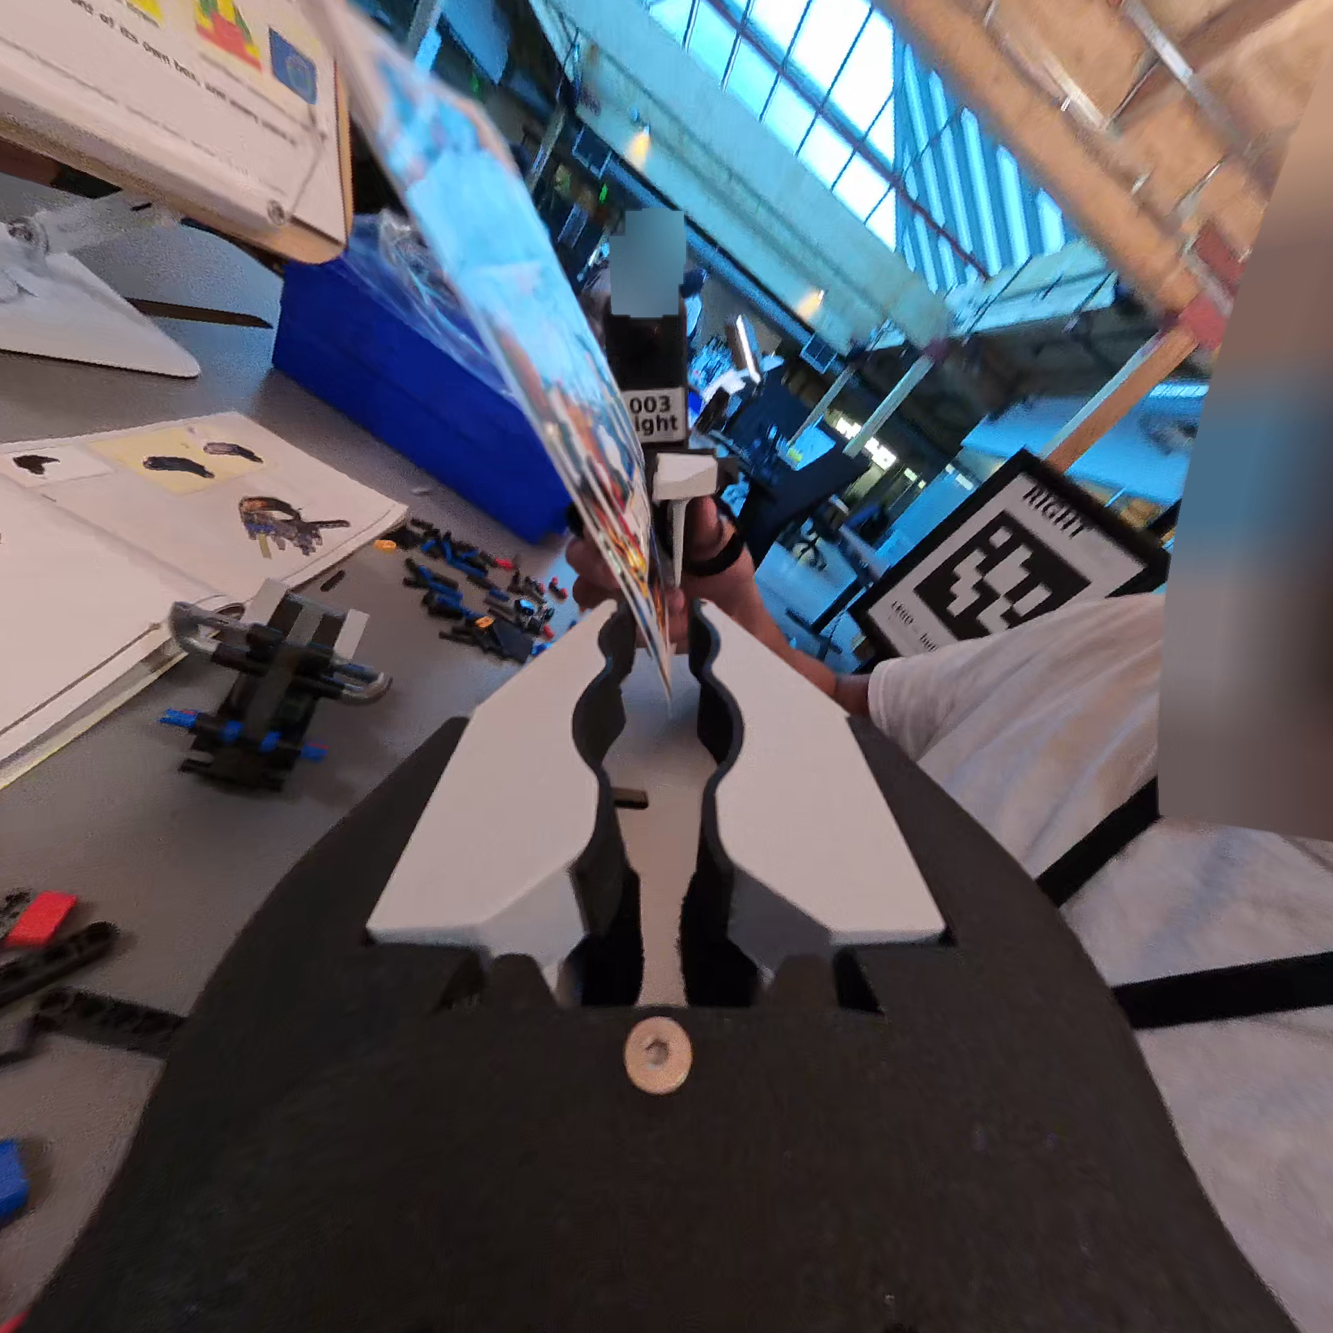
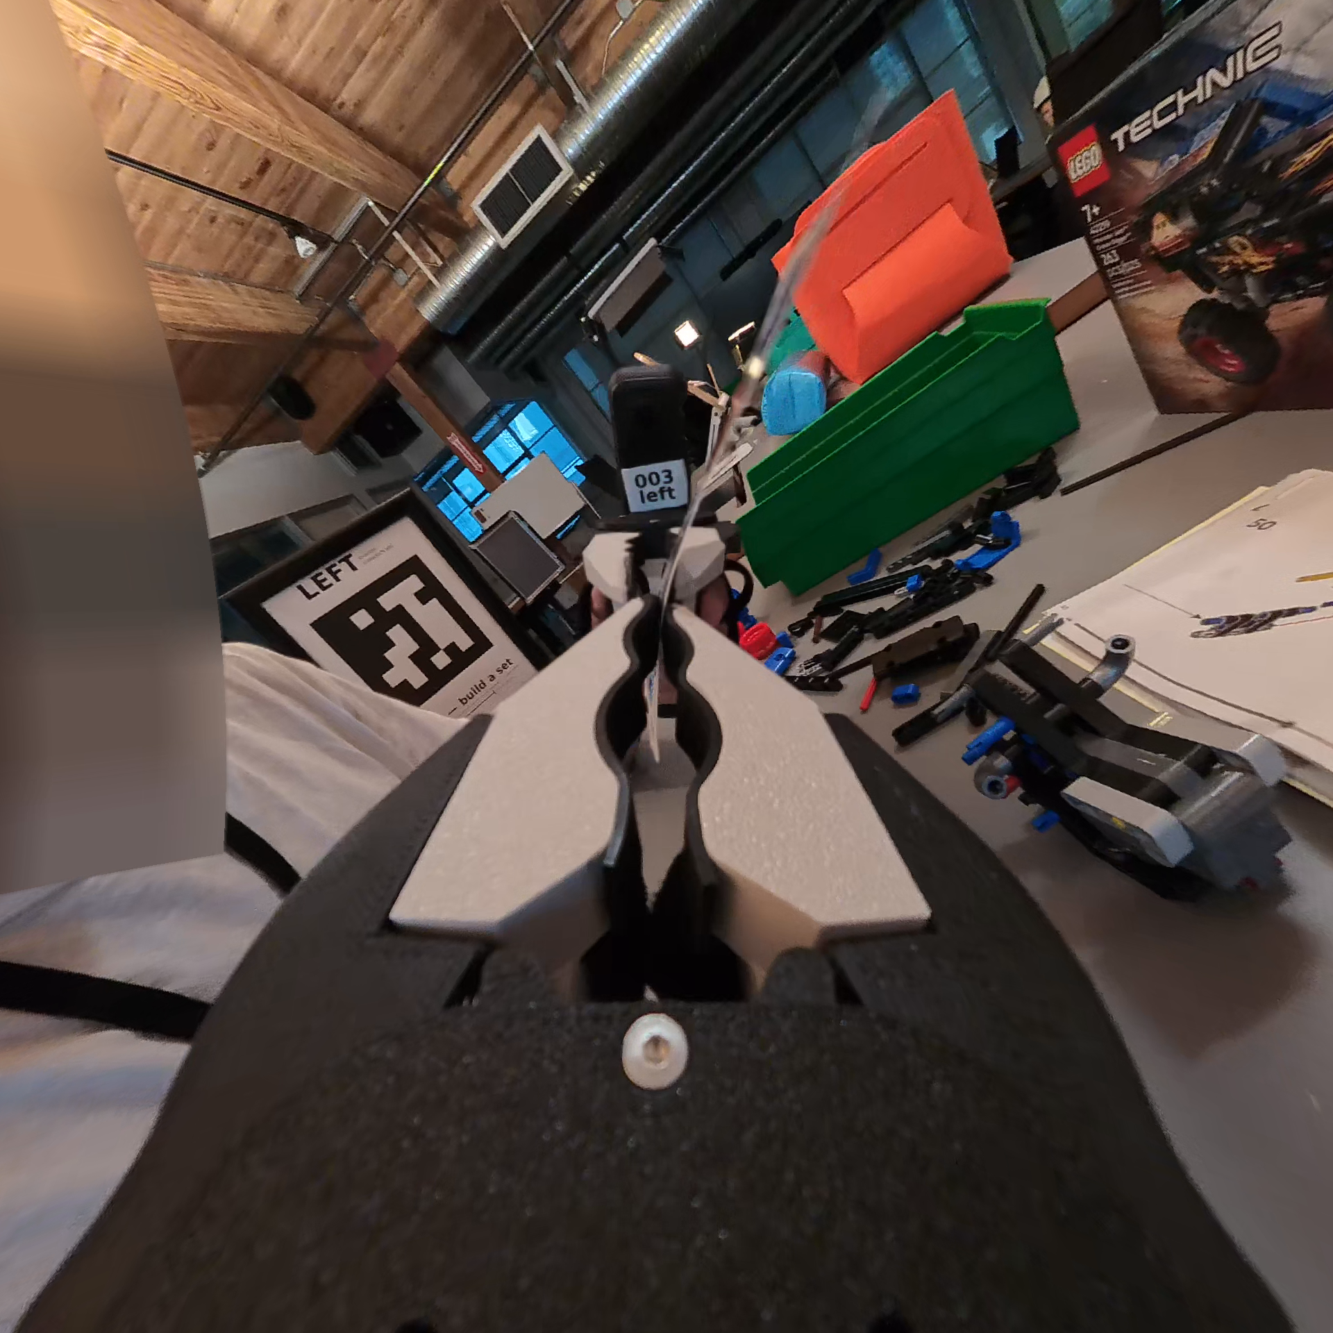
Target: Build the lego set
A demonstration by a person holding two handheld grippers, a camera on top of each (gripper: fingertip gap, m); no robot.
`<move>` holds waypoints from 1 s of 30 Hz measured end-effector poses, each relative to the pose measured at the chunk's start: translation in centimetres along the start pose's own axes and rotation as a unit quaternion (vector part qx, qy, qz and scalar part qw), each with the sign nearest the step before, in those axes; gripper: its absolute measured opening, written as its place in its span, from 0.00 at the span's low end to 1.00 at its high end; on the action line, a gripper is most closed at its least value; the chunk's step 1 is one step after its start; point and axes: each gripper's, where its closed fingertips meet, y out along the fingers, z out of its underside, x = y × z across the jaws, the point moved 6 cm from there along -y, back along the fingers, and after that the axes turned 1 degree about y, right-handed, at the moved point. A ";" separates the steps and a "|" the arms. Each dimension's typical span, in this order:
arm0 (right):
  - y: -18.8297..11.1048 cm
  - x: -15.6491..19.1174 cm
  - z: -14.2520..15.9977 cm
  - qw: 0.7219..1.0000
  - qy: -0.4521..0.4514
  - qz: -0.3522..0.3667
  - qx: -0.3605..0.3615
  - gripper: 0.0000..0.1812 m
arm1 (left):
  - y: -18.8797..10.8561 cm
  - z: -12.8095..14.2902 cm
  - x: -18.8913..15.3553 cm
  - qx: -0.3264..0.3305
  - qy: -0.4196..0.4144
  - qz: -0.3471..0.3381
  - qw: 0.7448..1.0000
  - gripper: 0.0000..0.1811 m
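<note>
A thin glossy colour-printed sheet [image 1: 505,288] is held up in the air between both grippers. My left gripper [image 1: 653,627] is shut on its lower corner. My right gripper [image 1: 678,519] faces it and pinches the same sheet from the other side. In the right wrist view the sheet [image 2: 653,703] shows edge-on between the closed fingers of my right gripper [image 2: 660,627], with the left gripper [image 2: 653,570] just beyond. A partly built black, grey and blue model [image 1: 281,678] [image 2: 1125,779] lies on the grey table.
Loose black and blue parts [image 1: 476,584] [image 2: 902,613] are scattered on the table. An open instruction booklet [image 1: 144,519] [image 2: 1190,599] lies by the model. A blue bin [image 1: 404,375], green bin [image 2: 902,462], orange bin [image 2: 902,238], set box [image 2: 1212,216] and marker boards [image 1: 1010,570] [image 2: 404,627] stand around. Across from one pair of fingers to the other is roughly 7 cm.
</note>
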 end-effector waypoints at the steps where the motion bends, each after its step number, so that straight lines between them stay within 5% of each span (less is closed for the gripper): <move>1: 0.0 0.1 0.0 1.000 -0.001 -0.001 0.000 0.00 | -0.2 0.0 0.1 -0.008 -0.007 0.001 1.000 0.06; 22: 0.1 0.1 -0.1 1.000 0.005 0.005 -0.015 0.00 | 0.5 1.6 -1.0 -0.034 0.015 -0.015 0.999 0.00; 26: -0.4 0.2 -1.1 0.990 -0.102 0.098 -0.003 0.22 | 0.3 1.5 -1.1 -0.042 0.025 -0.023 0.999 0.00; 30: -1.0 2.8 -2.1 0.909 -0.353 0.223 0.015 0.21 | 0.2 1.6 -1.3 -0.035 0.041 -0.034 0.998 0.00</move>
